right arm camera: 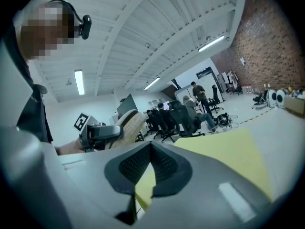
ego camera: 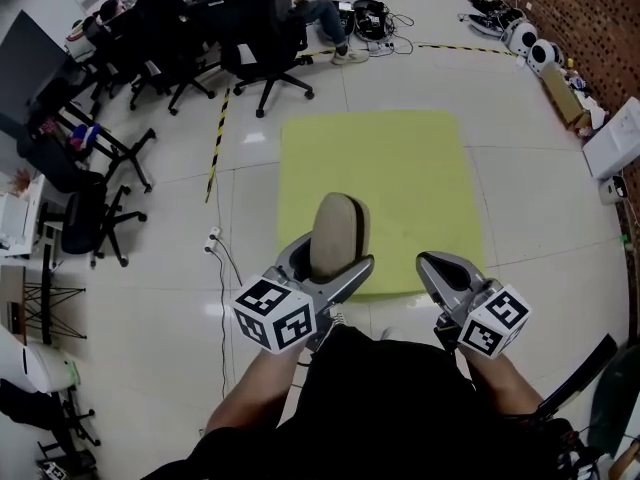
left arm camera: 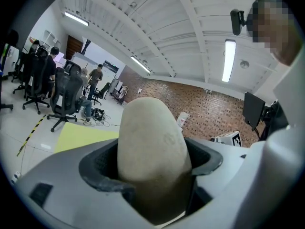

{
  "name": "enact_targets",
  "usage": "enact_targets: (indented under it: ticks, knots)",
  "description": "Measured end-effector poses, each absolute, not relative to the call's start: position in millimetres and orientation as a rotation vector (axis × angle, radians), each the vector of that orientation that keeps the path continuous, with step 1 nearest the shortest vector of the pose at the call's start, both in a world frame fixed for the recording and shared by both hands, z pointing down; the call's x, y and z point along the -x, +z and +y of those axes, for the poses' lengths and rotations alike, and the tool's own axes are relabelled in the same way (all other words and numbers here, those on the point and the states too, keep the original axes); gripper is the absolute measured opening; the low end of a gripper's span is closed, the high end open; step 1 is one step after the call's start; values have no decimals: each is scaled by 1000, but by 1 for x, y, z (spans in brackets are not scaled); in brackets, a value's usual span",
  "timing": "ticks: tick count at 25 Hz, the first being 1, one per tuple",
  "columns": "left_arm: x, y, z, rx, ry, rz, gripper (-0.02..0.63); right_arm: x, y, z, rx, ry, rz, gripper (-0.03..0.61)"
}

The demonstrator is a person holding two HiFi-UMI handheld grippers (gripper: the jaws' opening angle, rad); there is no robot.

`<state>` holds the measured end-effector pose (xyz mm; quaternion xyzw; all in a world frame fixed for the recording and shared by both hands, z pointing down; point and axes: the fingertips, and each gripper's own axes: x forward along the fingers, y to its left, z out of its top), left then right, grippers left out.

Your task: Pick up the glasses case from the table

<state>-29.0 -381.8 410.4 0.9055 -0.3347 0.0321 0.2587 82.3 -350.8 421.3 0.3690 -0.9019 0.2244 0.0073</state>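
**Entry: glasses case in left tongs, off the worktop**

Left tongs: the jaws are clamping the glasses case from both sides. In the left gripper view the dark pads are pressing on the lower part of the case. Its rounded beige end is sticking up well past the jaws, against the ceiling and a brick wall. The case is standing roughly along the line of the jaws, leaning slightly.

Position of the case: it is not lying on the yellow worktop. In the head view it is showing over the worktop's near edge, close in front of the person's body. In the left gripper view the worktop is sitting low at the left, behind the case, with nothing touching it there.

Right tongs: the jaws are pressing together, pad against pad, with nothing between them. The right gripper view is showing the two textured pads meeting in one line. These tongs are hanging level with the left pair, near the worktop's near right corner, apart from the case. The same view is catching the left tongs and the case off to its left.

Marker cubes: one is riding on the back of each pair of tongs, left and right. The person's forearms are reaching out from below.

Surroundings: people are sitting on office chairs beyond the worktop. A yellow-and-black tape strip is running along the pale floor.
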Motion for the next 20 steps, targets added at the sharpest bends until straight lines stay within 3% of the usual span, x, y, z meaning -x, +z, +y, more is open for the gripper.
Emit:
enact_targets:
  ticks: [8,20]
  knots:
    - [-18,416,-333,-2444,130,-934,411,-121,421,-308,-1079,650,-2854,0]
    - [-30,401,-299,-2438,161,-1044,411,-126,417,-279,-973,661,-2940,0]
